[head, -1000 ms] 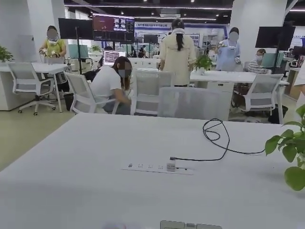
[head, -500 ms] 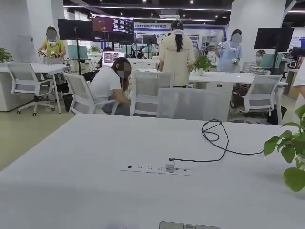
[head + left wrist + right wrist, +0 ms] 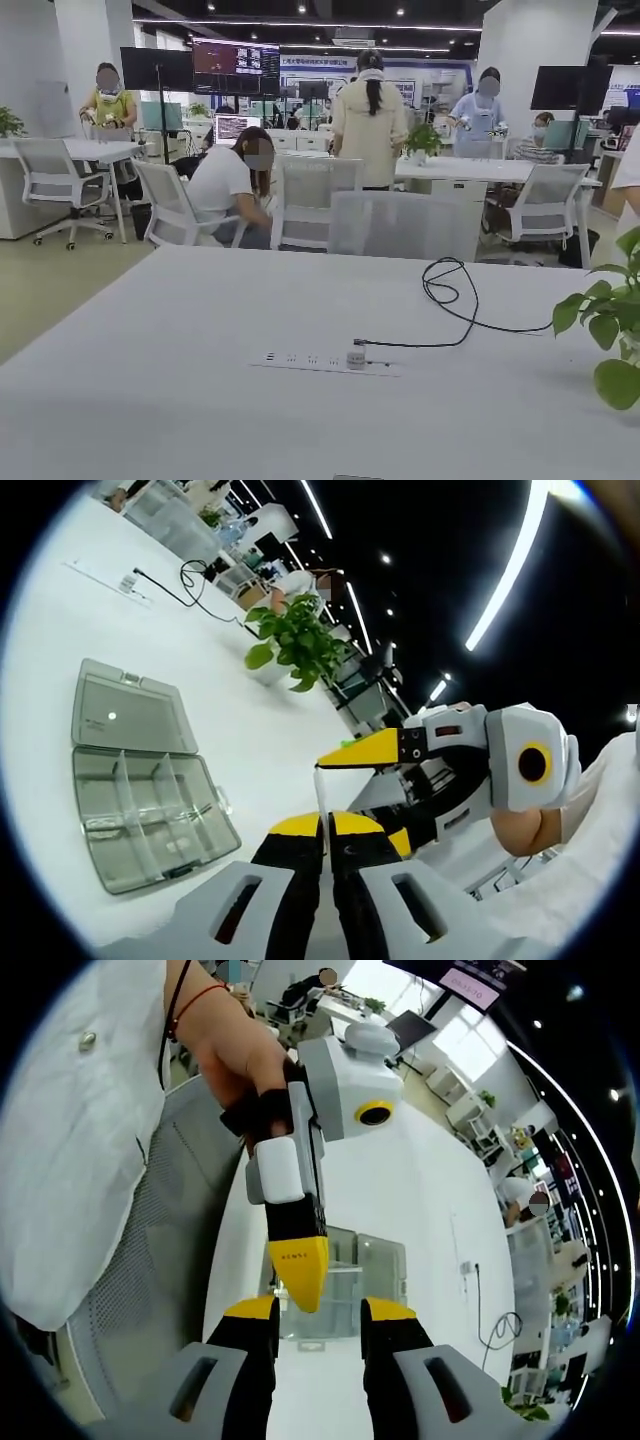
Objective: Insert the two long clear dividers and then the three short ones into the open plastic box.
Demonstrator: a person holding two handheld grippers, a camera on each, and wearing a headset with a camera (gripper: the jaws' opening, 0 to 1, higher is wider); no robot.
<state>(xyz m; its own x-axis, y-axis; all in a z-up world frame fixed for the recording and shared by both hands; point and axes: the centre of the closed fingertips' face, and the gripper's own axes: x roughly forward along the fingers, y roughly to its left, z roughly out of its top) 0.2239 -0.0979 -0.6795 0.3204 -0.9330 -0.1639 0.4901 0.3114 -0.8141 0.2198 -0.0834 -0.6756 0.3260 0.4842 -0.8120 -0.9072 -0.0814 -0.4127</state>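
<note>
The open clear plastic box (image 3: 150, 800) lies flat on the white table, its lid (image 3: 125, 715) folded back and several clear dividers standing inside. My left gripper (image 3: 325, 825) is shut on a thin clear divider (image 3: 320, 790) that rises edge-on from its jaws, held in the air near the person's body. My right gripper (image 3: 372, 792) reaches in from the right, one yellow jaw tip at the divider's top. In the right gripper view my right gripper (image 3: 320, 1310) is open, the left gripper's (image 3: 298, 1278) yellow tip sits between its jaws, and the box (image 3: 375, 1270) lies behind.
On the table lie a flush power strip (image 3: 325, 360) and a looped black cable (image 3: 450, 300). A potted plant (image 3: 610, 320) stands at the right edge. Grey chairs (image 3: 400, 225) line the far side, with several people and desks beyond.
The head camera has tilted up slightly, so the box's edge has slipped off the bottom of the view. Nothing on the table has moved.
</note>
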